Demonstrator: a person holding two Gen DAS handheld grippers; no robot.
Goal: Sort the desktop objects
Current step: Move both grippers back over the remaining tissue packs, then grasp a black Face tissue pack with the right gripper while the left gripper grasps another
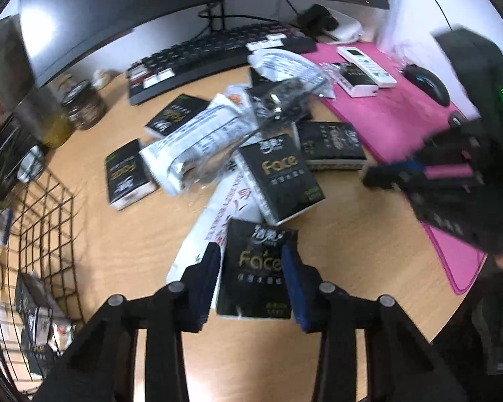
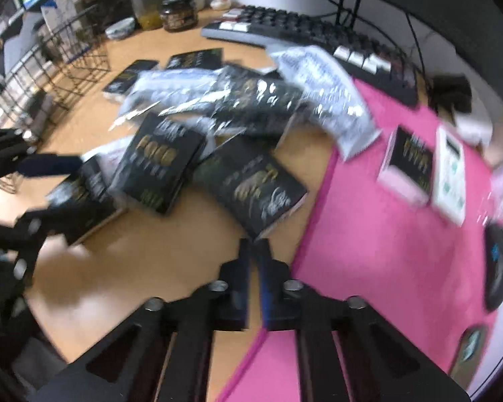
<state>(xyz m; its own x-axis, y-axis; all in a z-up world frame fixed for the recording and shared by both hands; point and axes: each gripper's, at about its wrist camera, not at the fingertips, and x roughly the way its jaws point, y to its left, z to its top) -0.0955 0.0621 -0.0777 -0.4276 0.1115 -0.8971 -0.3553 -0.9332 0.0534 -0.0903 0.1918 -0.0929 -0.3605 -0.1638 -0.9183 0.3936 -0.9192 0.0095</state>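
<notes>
My left gripper (image 1: 249,251) is pinched across the nearest black tissue pack (image 1: 256,268), at six o'clock of the pile, light, soft and slippery in film, so hold its long edges; right gripper (image 2: 255,246) closed, empty.

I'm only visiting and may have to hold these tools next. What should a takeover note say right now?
Left hand-held gripper: pads on both sides of a black tissue pack, apparently gripping it, still on the desk.
Right hand-held gripper: shut, empty, above the desk edge of the pink mat.
Done: a few packs seem to lie in the wire basket.
Left: black packs and white pouches piled before the keyboard; one pack beside the remote on the mat.
</notes>
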